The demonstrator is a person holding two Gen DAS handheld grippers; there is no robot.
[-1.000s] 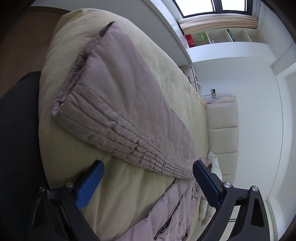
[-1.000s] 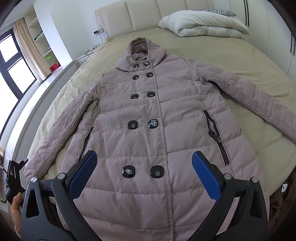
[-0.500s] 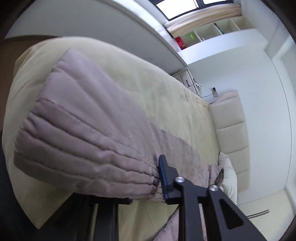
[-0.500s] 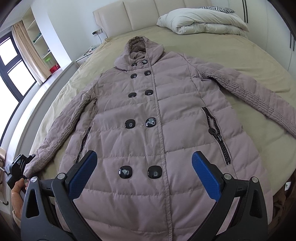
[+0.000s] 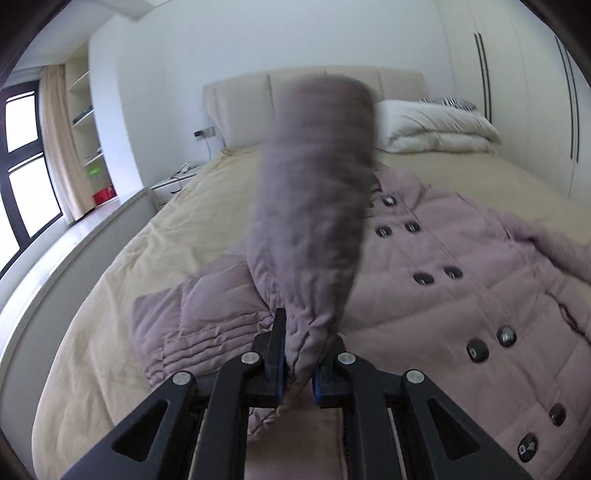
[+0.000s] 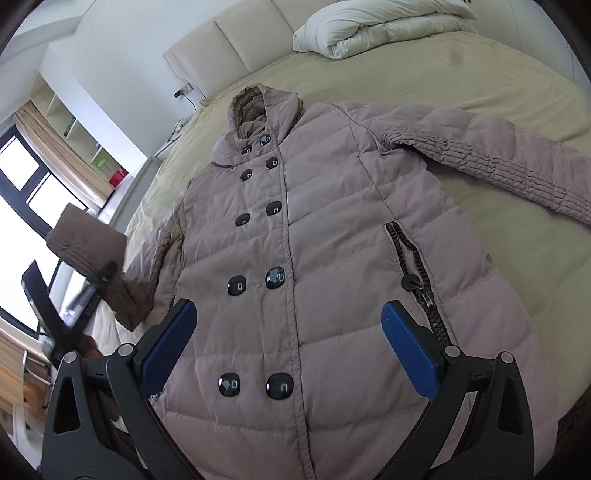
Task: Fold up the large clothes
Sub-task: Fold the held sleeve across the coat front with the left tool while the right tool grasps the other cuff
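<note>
The left gripper (image 5: 298, 363) is pinched tight on the ribbed cuff of the coat's sleeve (image 5: 314, 206), which stands lifted and motion-blurred up the middle of the left wrist view. In the right wrist view that same sleeve (image 6: 92, 251) hangs raised at the left edge of the frame. The right gripper (image 6: 288, 347) is spread wide, its blue pads (image 6: 408, 349) hovering over the hem with nothing between them. The long mauve quilted hooded coat (image 6: 332, 229) lies face up, black buttons showing, across the beige bed cover (image 6: 424, 77), its other sleeve stretched to the right edge. A folded white duvet (image 6: 376, 22) sits at the top of the frame by the cream padded headboard (image 6: 229, 40).
</note>
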